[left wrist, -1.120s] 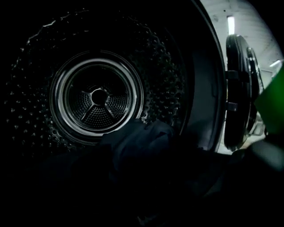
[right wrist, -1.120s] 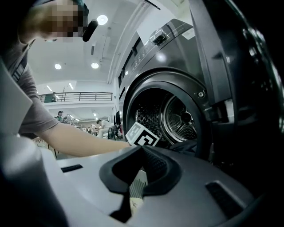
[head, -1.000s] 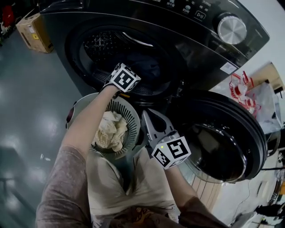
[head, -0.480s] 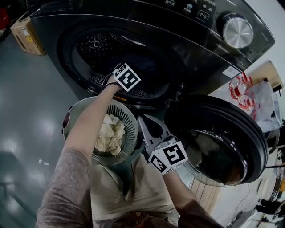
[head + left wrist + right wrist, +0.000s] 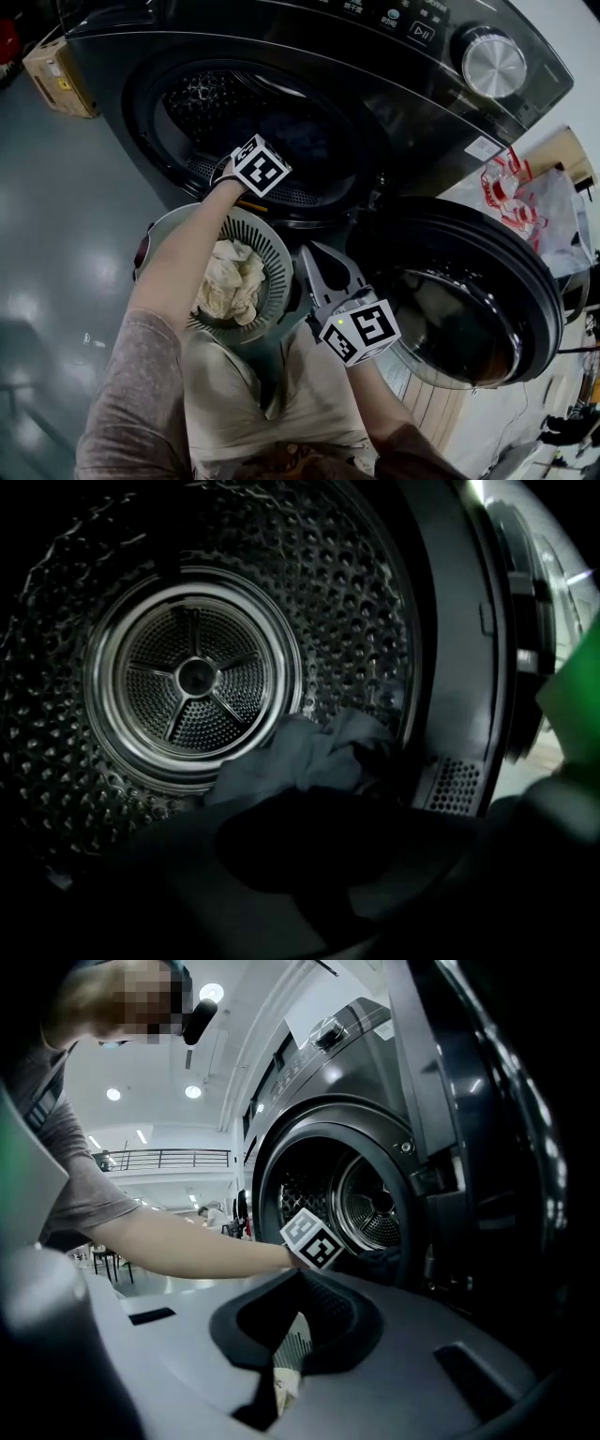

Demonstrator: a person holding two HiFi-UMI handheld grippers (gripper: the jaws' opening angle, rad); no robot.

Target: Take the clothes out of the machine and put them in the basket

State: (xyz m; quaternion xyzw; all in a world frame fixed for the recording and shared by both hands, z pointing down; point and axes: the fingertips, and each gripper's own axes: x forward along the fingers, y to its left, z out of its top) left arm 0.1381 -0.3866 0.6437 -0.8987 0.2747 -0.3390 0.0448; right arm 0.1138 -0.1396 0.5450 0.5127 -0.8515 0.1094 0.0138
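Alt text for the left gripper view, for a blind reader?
The left claw, dark in the foreground, has its jaws closing on a bunched blue-grey garment low at the front of a washing machine's perforated steel drum. The drum's round spoked back plate fills the left; the door rim runs down the right.

1. The machine stands far from you, its door swung open at the right.
2. In its drum, clothes lie low and to the right.
3. On the floor before the machine's opening sits the basket, with cloth inside.
4. A box stands far left.
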